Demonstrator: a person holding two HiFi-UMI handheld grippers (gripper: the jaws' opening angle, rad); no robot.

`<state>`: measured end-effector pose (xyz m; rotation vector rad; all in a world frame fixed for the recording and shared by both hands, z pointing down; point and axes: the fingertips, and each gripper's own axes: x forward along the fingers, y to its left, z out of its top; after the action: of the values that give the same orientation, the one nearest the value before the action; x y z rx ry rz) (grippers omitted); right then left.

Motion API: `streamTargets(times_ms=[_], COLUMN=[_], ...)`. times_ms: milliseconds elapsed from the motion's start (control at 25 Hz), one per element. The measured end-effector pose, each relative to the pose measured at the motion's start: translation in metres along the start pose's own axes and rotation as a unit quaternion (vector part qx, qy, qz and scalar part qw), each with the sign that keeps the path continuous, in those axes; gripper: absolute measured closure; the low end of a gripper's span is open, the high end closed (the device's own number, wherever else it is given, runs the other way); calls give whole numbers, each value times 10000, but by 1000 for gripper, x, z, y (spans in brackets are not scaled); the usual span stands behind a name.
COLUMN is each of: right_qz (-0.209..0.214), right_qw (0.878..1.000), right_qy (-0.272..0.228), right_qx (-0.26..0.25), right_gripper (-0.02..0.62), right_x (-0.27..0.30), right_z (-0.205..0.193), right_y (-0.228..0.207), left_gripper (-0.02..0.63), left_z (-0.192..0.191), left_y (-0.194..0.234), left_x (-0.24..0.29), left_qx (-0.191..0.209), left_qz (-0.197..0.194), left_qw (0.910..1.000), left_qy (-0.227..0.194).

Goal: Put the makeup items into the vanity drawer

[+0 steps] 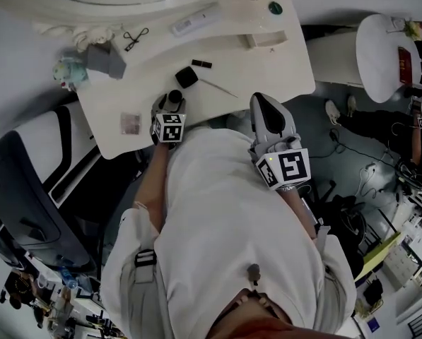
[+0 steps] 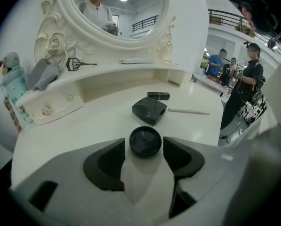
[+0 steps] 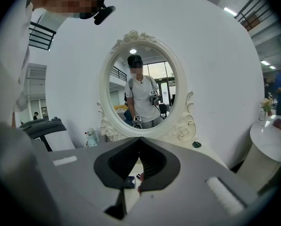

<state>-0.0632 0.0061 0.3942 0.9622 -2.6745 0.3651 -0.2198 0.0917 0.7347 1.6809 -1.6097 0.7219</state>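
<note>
Across the white vanity table point(image 2: 98, 121), with its oval mirror point(image 2: 116, 13) behind, the makeup lies loose and none of it is in a drawer yet. Under the raised back shelf at the left sits the drawer point(image 2: 48, 108), marked by small glass knobs; its front looks flush and shut.

The step in hand appears to be the first pick-up. The left gripper point(image 2: 145, 153) points steeply down at the table with its jaws apart, one on each side of the round black compact point(image 2: 145, 141). The pads stand just beside its rim and do not seem to press on it. The next move calls for closing evenly on that rim, lifting it clear, and getting the drawer open, probably a job for the other hand. The right gripper point(image 3: 140, 142) is held back near the person's body, its jaws together on nothing, aimed toward the mirror.

Just beyond the round compact lies a square black compact point(image 2: 149, 110), near enough to be nudged if the jaws slide forward. Behind it are a black tube point(image 2: 158, 96) and a thin white pencil point(image 2: 188, 111), both apart from the grasp. On the shelf rest a grey pouch point(image 2: 42, 74) and an eyelash curler point(image 2: 76, 64); neither blocks the way to the drawer.
</note>
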Motion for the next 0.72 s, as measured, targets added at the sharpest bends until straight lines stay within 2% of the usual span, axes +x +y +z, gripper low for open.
streamTargets(times_ms=[120, 200, 520, 720], right_qz=[11, 67, 506, 751], right_qw=[10000, 10000, 9986, 9970], right_qy=[-16, -39, -139, -137], right_qx=[39, 50, 63, 150], right_gripper=[588, 588, 588, 588], right_x=[-4, -6, -13, -15], right_z=[-2, -3, -1, 2], right_y=[-6, -9, -26, -49], left_gripper=[387, 390, 393, 393], left_z=[-2, -4, 3, 33], left_y=[-1, -2, -12, -37], left_x=[1, 0, -33, -51], left_qx=[78, 40, -700, -778], left_qz=[71, 136, 520, 638], left_qw=[9999, 9999, 9959, 9931], left_qy=[9, 2, -253, -604])
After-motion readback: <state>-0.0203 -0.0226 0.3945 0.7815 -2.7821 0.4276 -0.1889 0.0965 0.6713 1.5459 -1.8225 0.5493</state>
